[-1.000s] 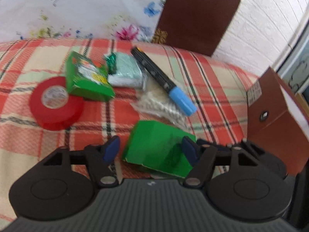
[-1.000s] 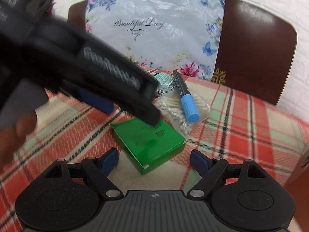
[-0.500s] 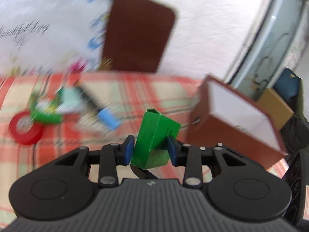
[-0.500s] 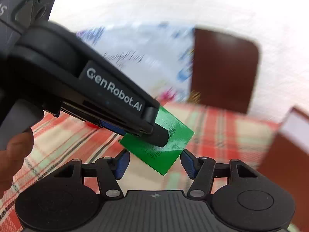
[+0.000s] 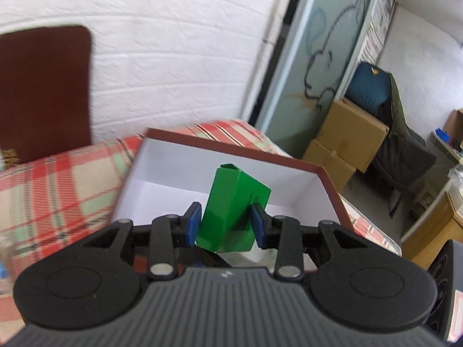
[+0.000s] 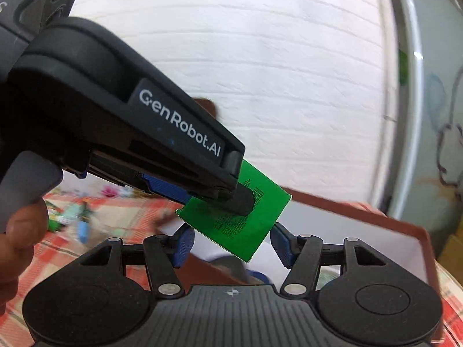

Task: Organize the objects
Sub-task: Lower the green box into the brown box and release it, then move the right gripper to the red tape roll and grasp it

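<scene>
One green carton [image 5: 234, 211] clenched by "GenRobot.AI" left gripper [image 5: 225, 225] fingers; right gripper [image 6: 231, 245] fingers spread.

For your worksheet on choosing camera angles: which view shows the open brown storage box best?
The left wrist view: the brown box shows its rim and white inside, behind the green carton shut in the left gripper. The right wrist view shows only the box's far rim and right corner; the carton and left gripper hide the rest.

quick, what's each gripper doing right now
Left gripper: closed on the green box, held over the open brown box.
Right gripper: open, holding nothing; the green box sits between its fingers untouched.
</scene>
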Available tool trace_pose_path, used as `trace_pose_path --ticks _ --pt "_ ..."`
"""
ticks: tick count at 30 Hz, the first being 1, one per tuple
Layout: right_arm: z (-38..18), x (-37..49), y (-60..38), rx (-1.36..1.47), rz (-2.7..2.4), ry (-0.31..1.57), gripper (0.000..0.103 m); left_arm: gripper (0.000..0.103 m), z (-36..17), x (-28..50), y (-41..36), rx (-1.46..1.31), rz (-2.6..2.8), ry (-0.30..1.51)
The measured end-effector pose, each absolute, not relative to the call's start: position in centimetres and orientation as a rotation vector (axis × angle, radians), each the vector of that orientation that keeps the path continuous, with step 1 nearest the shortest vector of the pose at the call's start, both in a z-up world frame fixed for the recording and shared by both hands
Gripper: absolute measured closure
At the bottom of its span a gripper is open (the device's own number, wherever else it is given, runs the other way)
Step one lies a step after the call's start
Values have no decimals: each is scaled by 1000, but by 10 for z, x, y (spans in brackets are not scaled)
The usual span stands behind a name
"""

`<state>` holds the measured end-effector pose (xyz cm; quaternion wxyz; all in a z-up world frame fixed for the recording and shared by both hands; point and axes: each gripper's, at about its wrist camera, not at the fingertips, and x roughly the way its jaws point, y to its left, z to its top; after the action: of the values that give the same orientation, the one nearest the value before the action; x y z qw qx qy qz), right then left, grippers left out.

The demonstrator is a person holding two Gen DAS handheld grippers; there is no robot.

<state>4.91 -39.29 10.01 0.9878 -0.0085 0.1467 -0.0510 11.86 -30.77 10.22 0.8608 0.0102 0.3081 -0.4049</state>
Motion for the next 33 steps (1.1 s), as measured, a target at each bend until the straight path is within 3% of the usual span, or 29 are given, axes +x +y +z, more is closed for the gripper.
trace_pose_path --ticks 9,11,15,33 --pt "83 83 -427 48 -134 354 45 60 92 141 -334 100 -787 664" --pt "80 93 -427 45 -148 365 38 60 91 144 -335 133 -732 664" --pt "79 91 -426 75 -161 349 38 53 94 139 -322 145 -697 647" --pt "95 28 -385 70 -132 272 37 52 103 100 -235 194 -459 594"
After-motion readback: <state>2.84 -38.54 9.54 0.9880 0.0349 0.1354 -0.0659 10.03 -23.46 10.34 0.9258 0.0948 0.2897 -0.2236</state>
